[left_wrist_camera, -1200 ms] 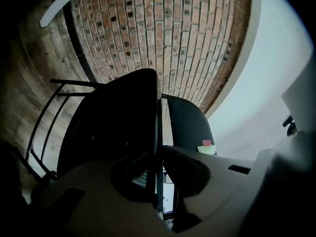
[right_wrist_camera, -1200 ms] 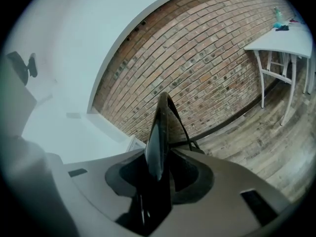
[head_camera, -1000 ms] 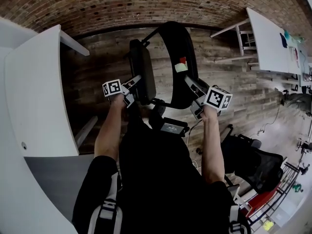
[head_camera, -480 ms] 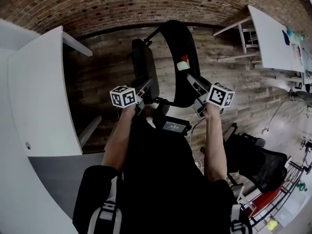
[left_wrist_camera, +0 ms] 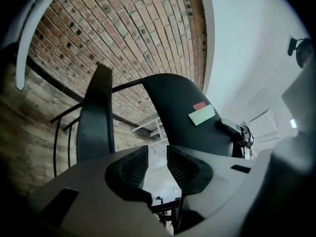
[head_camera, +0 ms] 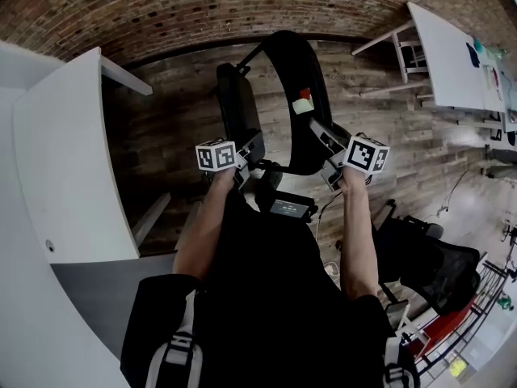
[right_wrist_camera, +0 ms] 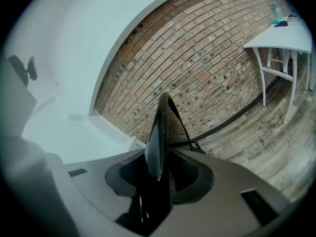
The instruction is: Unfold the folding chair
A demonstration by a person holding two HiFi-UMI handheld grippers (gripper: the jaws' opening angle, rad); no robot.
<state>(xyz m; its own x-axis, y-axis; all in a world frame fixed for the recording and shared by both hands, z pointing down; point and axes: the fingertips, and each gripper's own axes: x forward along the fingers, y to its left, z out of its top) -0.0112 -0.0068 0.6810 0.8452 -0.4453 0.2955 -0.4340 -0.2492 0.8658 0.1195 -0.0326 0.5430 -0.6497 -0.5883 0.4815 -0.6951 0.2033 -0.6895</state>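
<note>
Folding chair (head_camera: pixel 291 95) stood at upper centre of the head view, on the wood floor (head_camera: pixel 178 95), partly spread: seat panel (head_camera: pixel 238 111) to the left, curved black backrest (head_camera: pixel 300 71) to the right, a gap between them.

Nearest, both forearms reached up-frame from the person's dark torso.

Left tool (head_camera: pixel 252 148) sat just beside the lower end of the seat panel. In the left gripper view its jaws (left_wrist_camera: pixel 157 164) stood a narrow gap apart with nothing between them; they had just been closing. Seat panel (left_wrist_camera: pixel 96 117) showed beyond, at left of that frame, clear of the pads.

Right tool (head_camera: pixel 323 140) was clamped on the backrest's lower right edge. The right gripper view showed the thin black edge (right_wrist_camera: pixel 160 127) running straight through the jaws (right_wrist_camera: pixel 159 174), pads on both sides.

Red and green stickers (head_camera: pixel 300 103) on the backrest, just above the right tool.

Beyond: brick wall (head_camera: pixel 202 6) across the top, white desk (head_camera: pixel 448 55) at upper right.
</note>
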